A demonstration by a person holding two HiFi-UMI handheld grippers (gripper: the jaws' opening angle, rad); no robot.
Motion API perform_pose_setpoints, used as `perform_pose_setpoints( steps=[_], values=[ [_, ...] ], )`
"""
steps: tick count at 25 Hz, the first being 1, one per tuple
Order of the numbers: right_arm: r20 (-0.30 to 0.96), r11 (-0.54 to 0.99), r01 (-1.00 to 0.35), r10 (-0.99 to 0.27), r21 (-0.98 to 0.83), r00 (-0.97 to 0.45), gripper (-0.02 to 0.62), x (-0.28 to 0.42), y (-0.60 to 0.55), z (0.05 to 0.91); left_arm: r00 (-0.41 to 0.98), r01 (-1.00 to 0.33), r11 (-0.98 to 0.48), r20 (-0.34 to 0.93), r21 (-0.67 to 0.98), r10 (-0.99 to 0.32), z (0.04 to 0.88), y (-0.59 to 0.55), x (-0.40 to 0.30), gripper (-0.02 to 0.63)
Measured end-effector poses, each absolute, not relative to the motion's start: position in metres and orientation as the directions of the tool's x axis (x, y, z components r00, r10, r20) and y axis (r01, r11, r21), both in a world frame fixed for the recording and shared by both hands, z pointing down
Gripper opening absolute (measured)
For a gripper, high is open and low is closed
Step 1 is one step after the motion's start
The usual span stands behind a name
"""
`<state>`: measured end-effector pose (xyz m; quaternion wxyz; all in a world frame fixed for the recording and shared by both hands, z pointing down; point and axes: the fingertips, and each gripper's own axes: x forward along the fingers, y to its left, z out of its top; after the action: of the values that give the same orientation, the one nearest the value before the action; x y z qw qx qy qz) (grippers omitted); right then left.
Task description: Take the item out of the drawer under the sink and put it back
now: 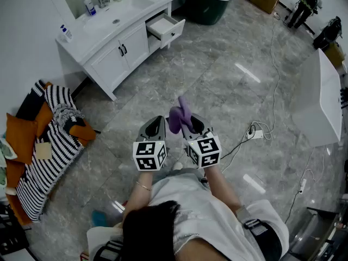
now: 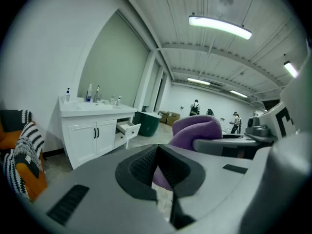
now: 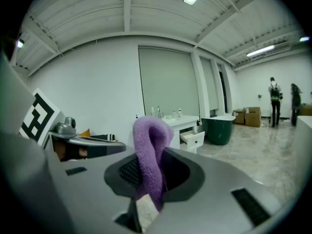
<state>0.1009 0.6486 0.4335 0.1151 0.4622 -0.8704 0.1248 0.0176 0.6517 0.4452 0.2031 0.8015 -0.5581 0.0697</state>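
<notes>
Head view, right gripper [image 1: 189, 125]: it is closed on a purple cloth [image 1: 178, 116], whose free end is stood up above and just ahead of the fingertips.
Head view, left gripper [image 1: 155, 126]: it is held just beside the right one, on the cloth's left, and nothing is carried in it.
Head view, drawer [image 1: 166, 29]: it is left pulled open on the white vanity [image 1: 117, 37], far ahead of both pairs of fingers and to their left, with bare floor [image 1: 217, 75] between.
Left gripper view, jaws: the pads are brought together with nothing pinched; the cloth is seen only beyond them, to their right.
Left gripper view, drawer: it is seen well beyond the fingertips, left of them.
Right gripper view, jaws: they are drawn nearly together and pressed on the folded cloth, which is looped up out of the pads.
Right gripper view, drawer: it is seen far past the fingertips, slightly to their right.
Step in hand: the cloth is judged to be already out; the putting back is not yet done.
Next move: the cloth should be carried to the vanity, lowered into the open drawer, and only then released.
</notes>
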Motion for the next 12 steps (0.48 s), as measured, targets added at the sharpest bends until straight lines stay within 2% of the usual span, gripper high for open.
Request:
perform_pose_setpoints(
  steps=[12],
  values=[
    [0.306,0.53,-0.837,-0.78,-0.139,-0.545,0.087,0.093,0.644,0.434,0.375,-0.921,-0.302,0.344,0.248,-0.861,0.448,0.648,0.01,0.003]
  ],
)
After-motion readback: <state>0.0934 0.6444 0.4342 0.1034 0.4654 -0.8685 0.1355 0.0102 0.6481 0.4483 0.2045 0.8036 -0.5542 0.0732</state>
